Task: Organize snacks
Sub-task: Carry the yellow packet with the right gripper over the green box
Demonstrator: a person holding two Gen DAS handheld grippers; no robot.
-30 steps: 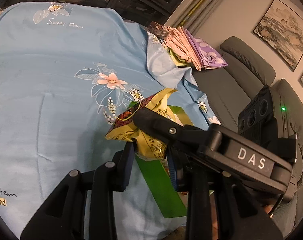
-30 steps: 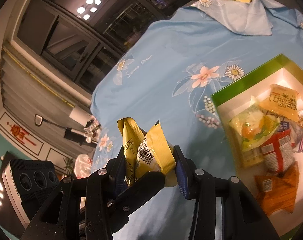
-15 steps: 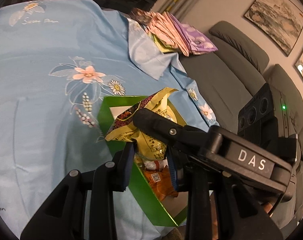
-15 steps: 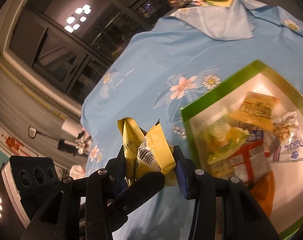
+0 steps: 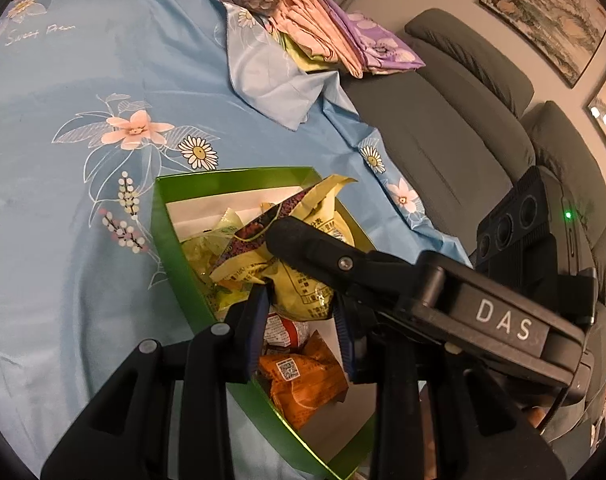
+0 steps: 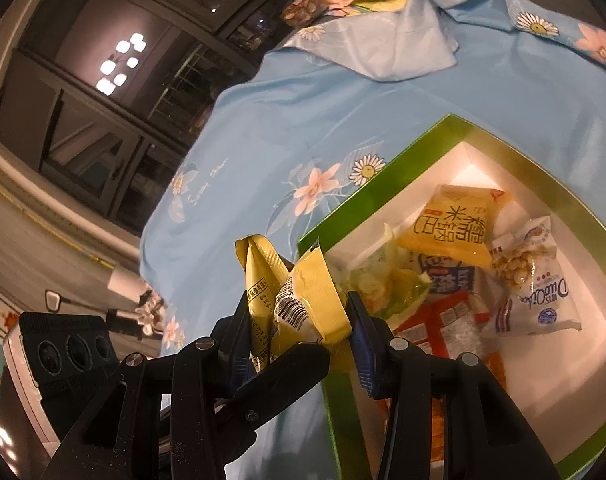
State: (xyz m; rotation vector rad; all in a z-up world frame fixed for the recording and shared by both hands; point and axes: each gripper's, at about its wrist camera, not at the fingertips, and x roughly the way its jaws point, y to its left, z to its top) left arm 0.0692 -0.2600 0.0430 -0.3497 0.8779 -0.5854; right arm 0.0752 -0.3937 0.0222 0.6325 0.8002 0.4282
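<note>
In the left wrist view, the left tongs (image 5: 299,320) were closed on a yellow snack packet (image 5: 303,276), held above the green box (image 5: 171,248) on the blue floral cloth (image 5: 83,100). An orange packet (image 5: 303,380) lay inside, near. In the right wrist view, the right tongs (image 6: 299,340) gripped a yellow packet (image 6: 299,300) at the box's (image 6: 383,176) left wall; a white nut bag (image 6: 539,292) lay within.

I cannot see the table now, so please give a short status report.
Left gripper and right gripper both shut on yellow snack packet. Packet over green box. Nothing blocking.
</note>
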